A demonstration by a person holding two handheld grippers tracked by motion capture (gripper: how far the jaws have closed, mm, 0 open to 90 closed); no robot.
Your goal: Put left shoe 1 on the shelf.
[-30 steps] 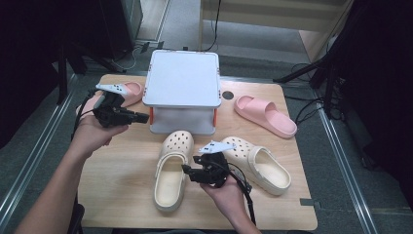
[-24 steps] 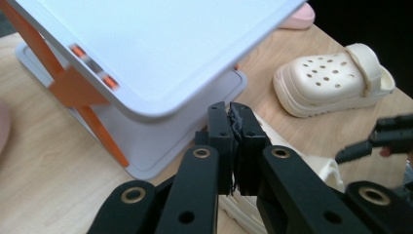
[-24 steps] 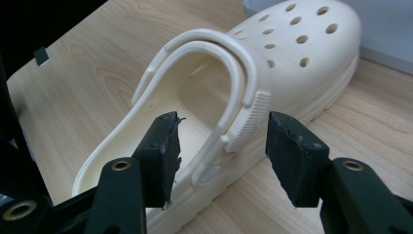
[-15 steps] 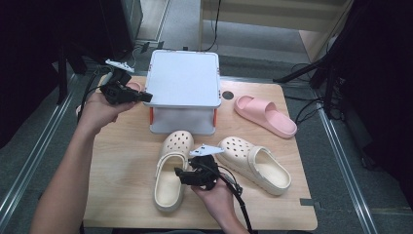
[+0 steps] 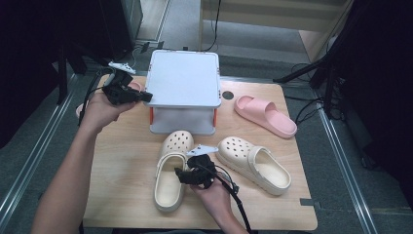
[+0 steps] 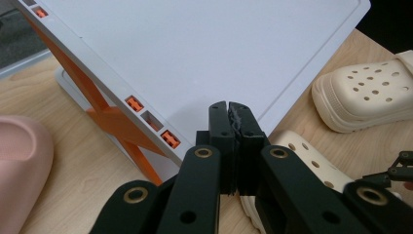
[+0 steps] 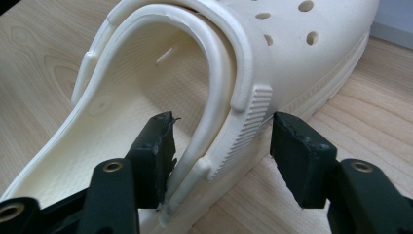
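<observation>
Cream foam clog (image 5: 171, 179) lies on the wooden table (image 5: 122, 185) just in front of the white storage box (image 5: 184, 92), its long axis running toward that box, perforated toe at the box end and heel opening toward the person. Its side wall and folded strap sit between the spread jaws of the right gripper (image 7: 221, 146), whose pads stand apart, inner pad inside the heel opening, outer pad clear of the sole. Beside the box lid's left edge, the left gripper (image 6: 229, 119) is clenched with nothing in it.

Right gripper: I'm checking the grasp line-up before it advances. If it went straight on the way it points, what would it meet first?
Probably the side wall of the cream clog: the right gripper stands open, one jaw inside the clog, one outside. Contact can't be judged.
</observation>
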